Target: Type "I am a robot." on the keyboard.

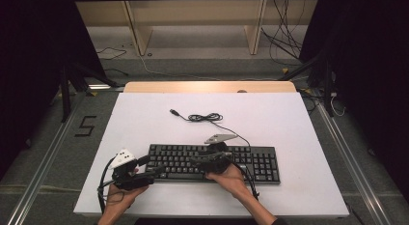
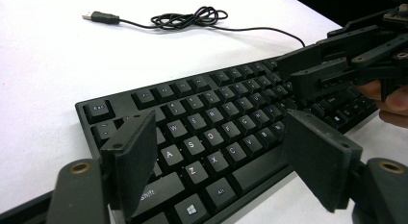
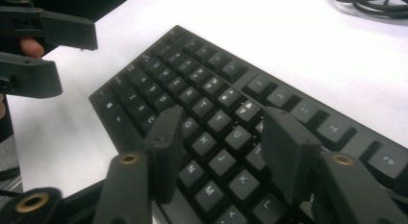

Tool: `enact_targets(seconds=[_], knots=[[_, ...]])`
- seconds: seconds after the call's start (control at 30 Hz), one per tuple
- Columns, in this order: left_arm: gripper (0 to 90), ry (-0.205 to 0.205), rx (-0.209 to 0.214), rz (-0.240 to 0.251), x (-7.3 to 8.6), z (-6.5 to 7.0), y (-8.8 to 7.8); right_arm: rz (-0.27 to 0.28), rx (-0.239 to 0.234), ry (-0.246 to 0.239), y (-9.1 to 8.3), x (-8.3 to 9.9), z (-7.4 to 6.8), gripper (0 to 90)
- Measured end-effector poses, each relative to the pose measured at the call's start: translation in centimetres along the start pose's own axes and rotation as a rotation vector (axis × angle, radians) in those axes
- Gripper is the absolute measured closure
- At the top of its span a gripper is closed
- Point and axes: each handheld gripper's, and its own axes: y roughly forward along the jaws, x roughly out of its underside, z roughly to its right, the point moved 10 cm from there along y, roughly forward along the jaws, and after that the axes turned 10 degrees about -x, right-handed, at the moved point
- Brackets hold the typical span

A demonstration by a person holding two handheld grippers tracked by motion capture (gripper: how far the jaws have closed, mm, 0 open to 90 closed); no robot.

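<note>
Black keyboard (image 1: 214, 162) sits lower centre on the white tabletop (image 1: 144, 119). Left tool (image 1: 147, 166) over its left end, jaws apart, nothing between. Right tool (image 1: 197, 161) over the middle keys, jaws apart, unclamped. Coiled USB cable (image 1: 205, 118) lies behind, clear of both.

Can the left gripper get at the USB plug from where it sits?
Probably yes. The left gripper is open at the keyboard's left end; the USB plug lies on bare table beyond it. The right gripper sits off to the side.
</note>
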Motion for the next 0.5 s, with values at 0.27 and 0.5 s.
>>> enact_targets(seconds=[0.27,0.5], knots=[[27.5,-0.001,0.003,0.004,-0.05,0.04,-0.03,0.000,0.020,0.011,-0.59,-0.06,0.62,42.0],[27.5,0.002,0.004,0.005,-0.06,0.07,-0.04,0.003,0.032,0.010,-0.98,-0.04,1.03,42.0]])
